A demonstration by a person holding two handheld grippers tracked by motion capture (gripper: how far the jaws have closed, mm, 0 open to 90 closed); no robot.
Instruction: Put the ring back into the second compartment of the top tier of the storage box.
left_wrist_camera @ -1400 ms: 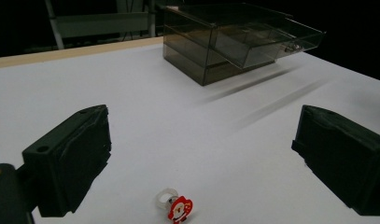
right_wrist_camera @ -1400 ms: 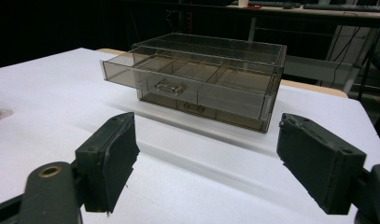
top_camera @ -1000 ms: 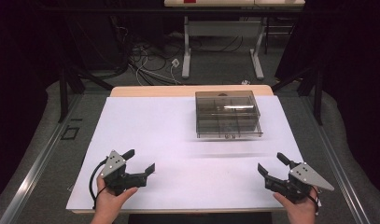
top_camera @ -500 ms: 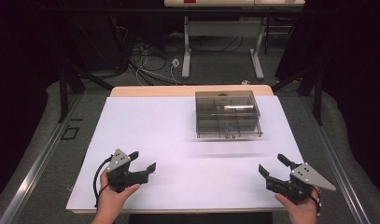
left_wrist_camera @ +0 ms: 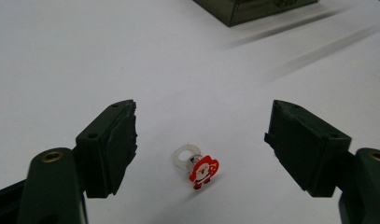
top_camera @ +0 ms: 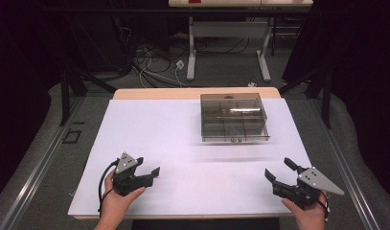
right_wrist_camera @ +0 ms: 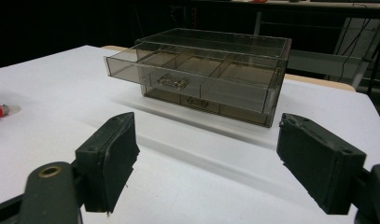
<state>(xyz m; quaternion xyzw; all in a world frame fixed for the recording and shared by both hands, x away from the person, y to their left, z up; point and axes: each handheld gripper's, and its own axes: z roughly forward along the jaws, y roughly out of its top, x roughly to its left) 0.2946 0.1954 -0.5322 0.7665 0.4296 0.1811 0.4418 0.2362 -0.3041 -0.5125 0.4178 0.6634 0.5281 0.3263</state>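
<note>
Left gripper view: the left gripper (left_wrist_camera: 201, 140) hangs low over the white sheet (top_camera: 183, 139) with a small clear ring topped by a red Santa charm (left_wrist_camera: 197, 164) lying between its jaws, touched by neither pad.
Left jaws: they have just been closing in on the ring but a clear gap remains on both sides; nothing is gripped yet.
Ring, place: near left part of the table, just ahead of the left gripper (top_camera: 149, 173), well apart from the box.
Right gripper: the right gripper (top_camera: 279, 170) hovers at the near right, jaws spread wide with nothing between them.
Drawer box: a smoky clear drawer box (top_camera: 234, 117) sits far right of centre; in the right gripper view its top drawer (right_wrist_camera: 187, 77) stands pulled out, its compartments looking bare as far as I can tell.
Step in hand: I take it as picking up the ring, probably for that open drawer.
Doing it well: the ring lies a little left of centre between the pads, so I'd shift the gripper slightly that way, or the left pad may push it along first.
Grip point: better to pinch the ring band low than the flat charm, which could twist out.
Risk: it is small and light, so a fast close could flick it away; ease shut, then lift straight up.
</note>
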